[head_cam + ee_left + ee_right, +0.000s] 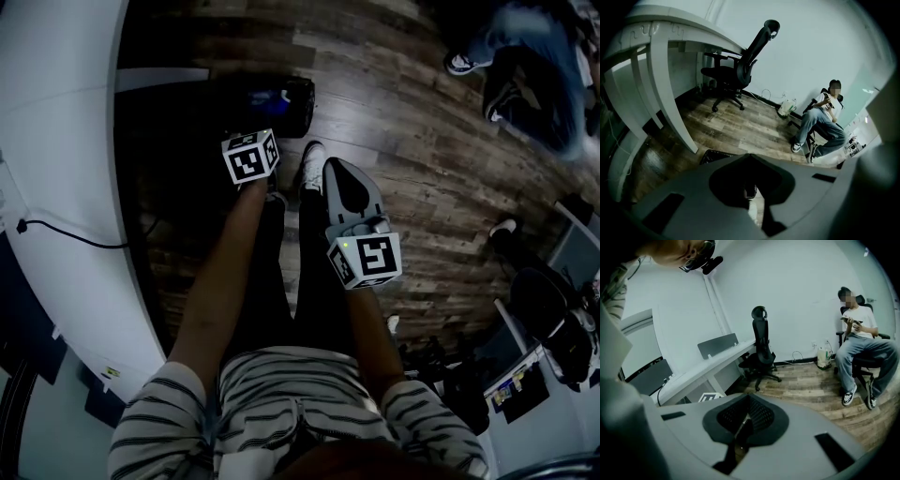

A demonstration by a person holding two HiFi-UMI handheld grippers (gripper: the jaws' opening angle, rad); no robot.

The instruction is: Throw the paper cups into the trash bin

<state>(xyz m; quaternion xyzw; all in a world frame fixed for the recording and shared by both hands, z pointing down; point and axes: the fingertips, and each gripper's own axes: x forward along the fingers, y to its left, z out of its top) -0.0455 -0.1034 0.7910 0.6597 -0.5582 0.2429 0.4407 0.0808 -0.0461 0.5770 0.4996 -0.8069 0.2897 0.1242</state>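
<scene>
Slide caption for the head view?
Looking down: left gripper and right gripper, both shut, above wood-plank floor; black mesh trash bin ahead, beside curved white desk.

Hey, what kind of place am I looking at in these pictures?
Most likely an office or lab workroom: a long white desk runs along the wall, a black swivel office chair stands on wood-plank flooring, and a person sits in another chair by the wall.

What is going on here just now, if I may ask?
A person stands on a wooden floor with tongs in each hand. The left tongs and the right tongs are both shut and empty, held near a black bin on the floor beside a white desk. I can't make out any paper cup.
</scene>
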